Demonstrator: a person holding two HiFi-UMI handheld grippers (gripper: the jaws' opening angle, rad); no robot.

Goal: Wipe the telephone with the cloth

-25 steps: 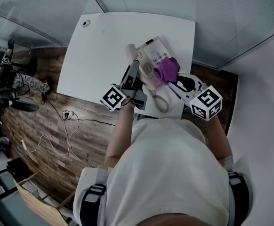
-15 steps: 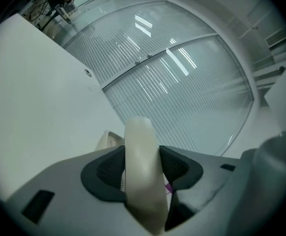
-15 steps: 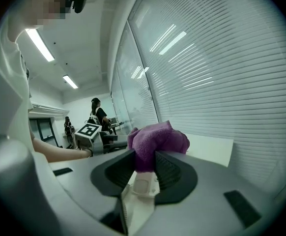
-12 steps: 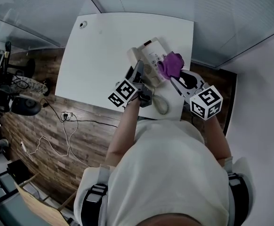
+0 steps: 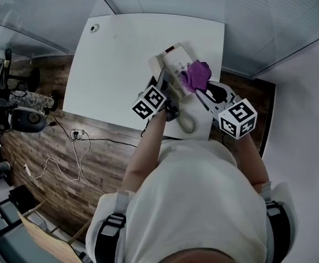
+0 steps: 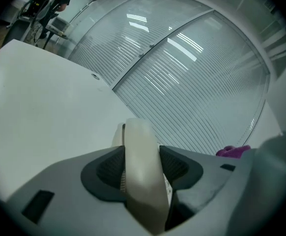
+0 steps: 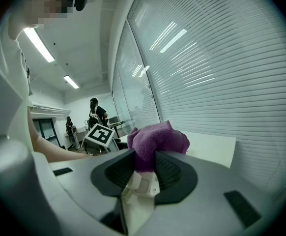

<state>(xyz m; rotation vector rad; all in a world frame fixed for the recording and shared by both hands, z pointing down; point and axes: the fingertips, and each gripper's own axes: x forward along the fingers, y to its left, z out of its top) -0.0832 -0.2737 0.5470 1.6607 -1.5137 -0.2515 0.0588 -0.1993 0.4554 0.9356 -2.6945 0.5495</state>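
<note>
Table (image 5: 110,64): white, carries the telephone.
Telephone (image 5: 175,63): beige base, my landmark.
Handset (image 6: 140,176): along the telephone's left side; my left gripper (image 6: 142,167) clamps across it.
Cloth (image 5: 195,75): purple, bunched over the telephone's keypad, pinched in my right gripper (image 7: 145,170).
Step, my judgement: brace the telephone through the handset grip, press the cloth flatter, sweep short strokes across the keys, avoid shoving the base.

Person wears white short-sleeved top (image 5: 195,196), with dark buckled straps (image 5: 109,232) at left and right sides. The left gripper (image 5: 167,87) and right gripper (image 5: 202,93) have grey moulded bodies and dark ribbed pads (image 6: 108,168). Each carries a marker cube (image 5: 150,103) with black-and-white squares at the near end.
</note>
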